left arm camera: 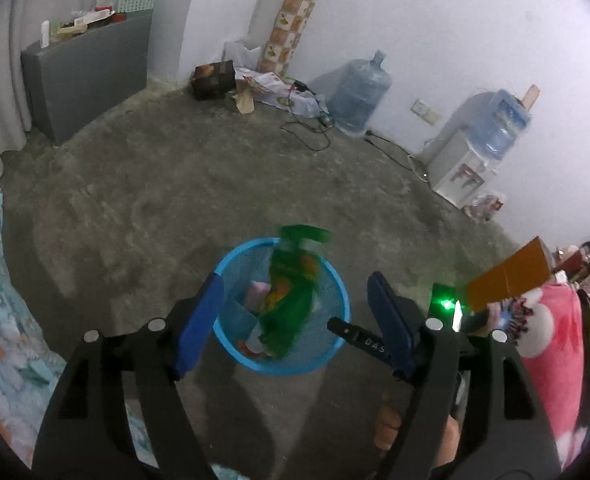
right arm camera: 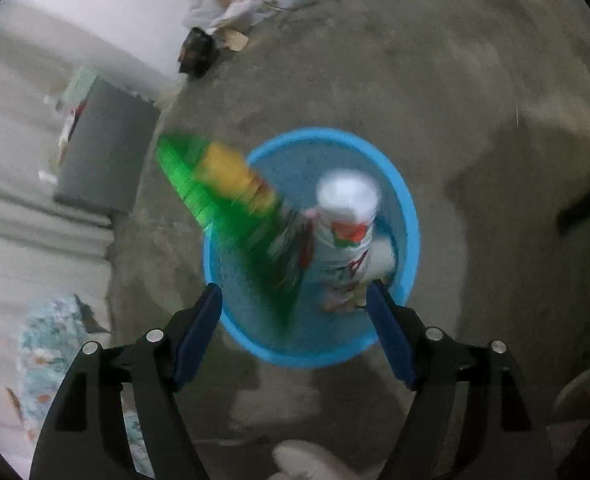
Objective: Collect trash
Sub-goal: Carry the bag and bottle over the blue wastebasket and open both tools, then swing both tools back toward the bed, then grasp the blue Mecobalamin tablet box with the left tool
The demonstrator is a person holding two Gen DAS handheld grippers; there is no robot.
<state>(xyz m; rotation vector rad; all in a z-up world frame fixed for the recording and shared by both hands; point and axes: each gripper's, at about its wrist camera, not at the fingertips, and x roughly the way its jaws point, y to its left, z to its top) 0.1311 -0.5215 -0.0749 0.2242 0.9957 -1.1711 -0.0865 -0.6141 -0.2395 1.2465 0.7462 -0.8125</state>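
Left gripper (left arm camera: 295, 320): I find its blue-padded jaws standing wide apart at lower centre of the left wrist view, nothing pressed between them. Right gripper (right arm camera: 295, 328): likewise spread wide at lower centre of the right wrist view, pads bare.

Beyond both sets of tips sits the round blue mesh wastebasket (left arm camera: 341, 280), on the grey concrete floor (left arm camera: 175, 200), centre frame in each view. A crumpled green and orange plastic snack wrapper (left arm camera: 291, 292) shows blurred over the basket mouth in the left view; its top edge stands above the far rim. I cannot tell whether it is airborne or already resting inside. In the right view the same wrapper streaks from left of centre down into the basket. Beside it, inside the rim, is a white printed paper cup (right arm camera: 347, 216), blurred too.

Judgement on progress: these two items I count as in or entering the basket, with further scraps visible on its bottom. Remaining: a litter of papers and bags (left arm camera: 271, 88) against the white wall, upper centre of the left view, beside a dark cardboard box (left arm camera: 213, 78). Whether that counts as trash to collect I cannot confirm. Both grippers are free for the next pickup.
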